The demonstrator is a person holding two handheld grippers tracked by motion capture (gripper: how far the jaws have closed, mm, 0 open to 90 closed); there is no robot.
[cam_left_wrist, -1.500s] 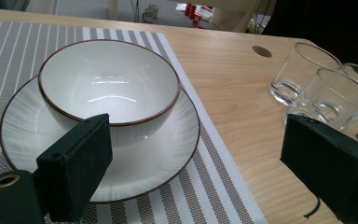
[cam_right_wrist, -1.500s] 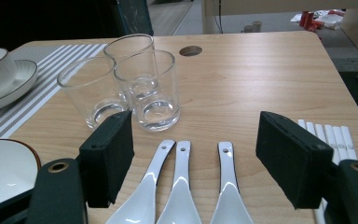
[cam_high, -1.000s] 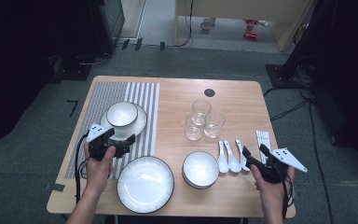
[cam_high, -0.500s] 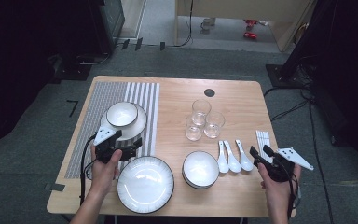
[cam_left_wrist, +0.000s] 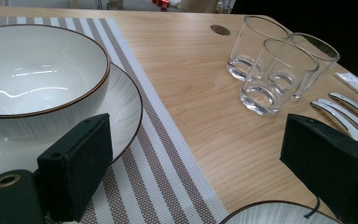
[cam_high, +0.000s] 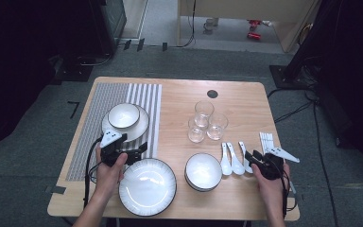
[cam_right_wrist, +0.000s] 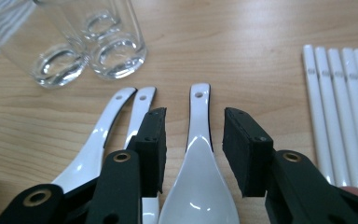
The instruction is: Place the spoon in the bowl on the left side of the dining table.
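Note:
My right gripper (cam_right_wrist: 193, 149) is open, its jaws standing either side of the rightmost white spoon (cam_right_wrist: 196, 154) without pressing it; in the high view the right gripper (cam_high: 250, 156) sits at that spoon's (cam_high: 242, 147) bowl end. Two more spoons (cam_right_wrist: 121, 121) lie just left of it. My left gripper (cam_high: 141, 152) rests on the striped placemat (cam_high: 99, 101), jaws wide open and empty. In its own view the left gripper (cam_left_wrist: 200, 168) looks past a white bowl (cam_left_wrist: 37, 88) stacked on a plate (cam_left_wrist: 126, 107) toward three glasses (cam_left_wrist: 272, 70).
A large white plate (cam_high: 147, 186) and a second bowl (cam_high: 203, 171) sit at the table's near edge. White sticks (cam_high: 266, 141) lie right of the spoons. The three glasses (cam_high: 203, 118) stand mid-table. Bare wood (cam_high: 236, 101) lies behind them.
My right gripper has slid left and now straddles the rightmost spoon. My left gripper has shifted slightly right and nearer along the placemat, staying open.

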